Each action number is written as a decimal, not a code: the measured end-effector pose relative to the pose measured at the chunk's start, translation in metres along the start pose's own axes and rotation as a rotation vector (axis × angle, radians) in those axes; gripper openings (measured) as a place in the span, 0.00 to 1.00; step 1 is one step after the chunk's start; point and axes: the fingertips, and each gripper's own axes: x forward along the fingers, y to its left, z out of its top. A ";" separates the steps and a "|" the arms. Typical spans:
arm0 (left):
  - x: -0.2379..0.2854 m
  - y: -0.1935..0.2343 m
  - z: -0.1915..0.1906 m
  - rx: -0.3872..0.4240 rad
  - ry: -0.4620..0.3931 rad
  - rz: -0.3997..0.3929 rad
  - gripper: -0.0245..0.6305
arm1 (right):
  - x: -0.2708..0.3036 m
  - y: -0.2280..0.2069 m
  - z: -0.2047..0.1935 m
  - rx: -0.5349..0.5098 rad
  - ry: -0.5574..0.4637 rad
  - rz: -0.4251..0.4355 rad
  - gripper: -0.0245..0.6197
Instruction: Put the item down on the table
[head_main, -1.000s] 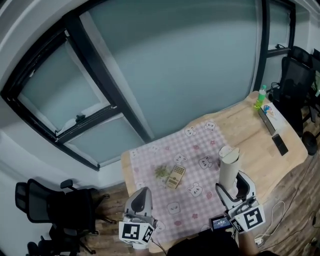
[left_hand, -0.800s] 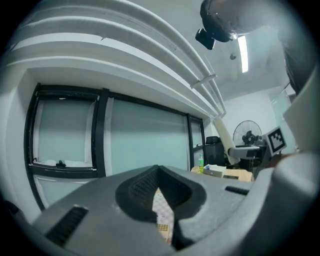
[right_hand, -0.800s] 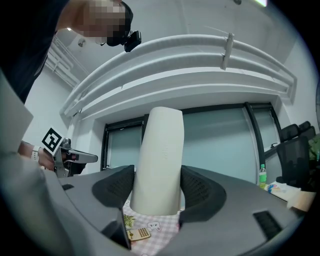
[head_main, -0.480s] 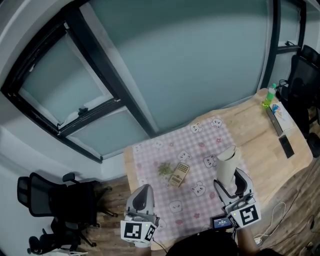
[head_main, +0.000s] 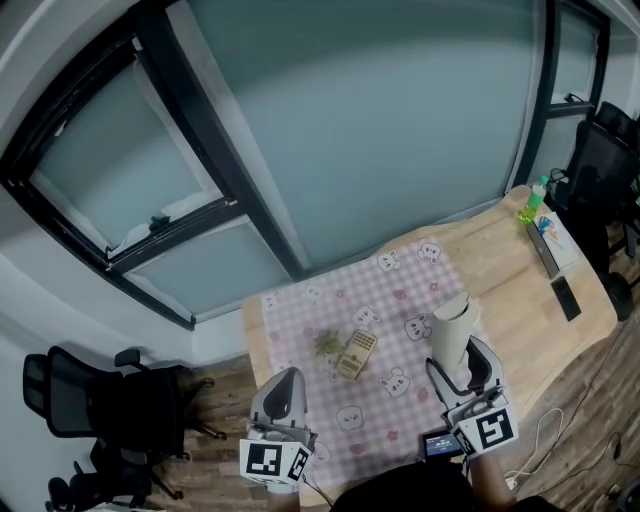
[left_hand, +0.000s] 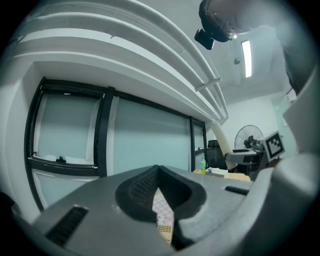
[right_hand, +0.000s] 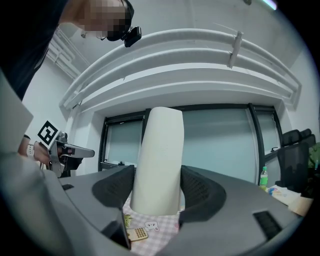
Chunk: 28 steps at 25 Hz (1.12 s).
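A tall white paper roll (head_main: 450, 335) stands upright over the right part of the pink checked cloth (head_main: 330, 300). My right gripper (head_main: 457, 365) is shut on its lower half. In the right gripper view the paper roll (right_hand: 157, 160) fills the gap between both dark pads (right_hand: 202, 192), with cloth showing under its bottom edge; whether it touches the cloth I cannot tell. My left gripper (head_main: 284, 380) hovers at the cloth's near left corner, shut and holding nothing. In the left gripper view only a thin slit remains at the left gripper (left_hand: 159, 176).
A tan calculator (head_main: 355, 353) and a small green sprig (head_main: 325, 342) lie mid-cloth. The bare wooden table (head_main: 510, 270) extends right, with a green bottle (head_main: 531, 200), a long flat box (head_main: 548, 240) and a dark phone (head_main: 565, 298). Office chairs stand at both sides.
The head view has shifted a little. The right gripper still holds the roll upright in about the same spot, and the left gripper has stayed put.
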 end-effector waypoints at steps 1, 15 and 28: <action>0.000 0.001 -0.001 -0.003 0.003 0.000 0.04 | 0.002 0.001 -0.002 -0.001 0.005 0.000 0.51; -0.005 0.015 -0.013 -0.022 0.019 -0.001 0.04 | 0.029 -0.003 -0.165 0.038 0.373 -0.058 0.51; -0.007 0.018 -0.017 -0.026 0.023 -0.011 0.04 | -0.025 0.008 -0.359 0.115 0.963 -0.076 0.46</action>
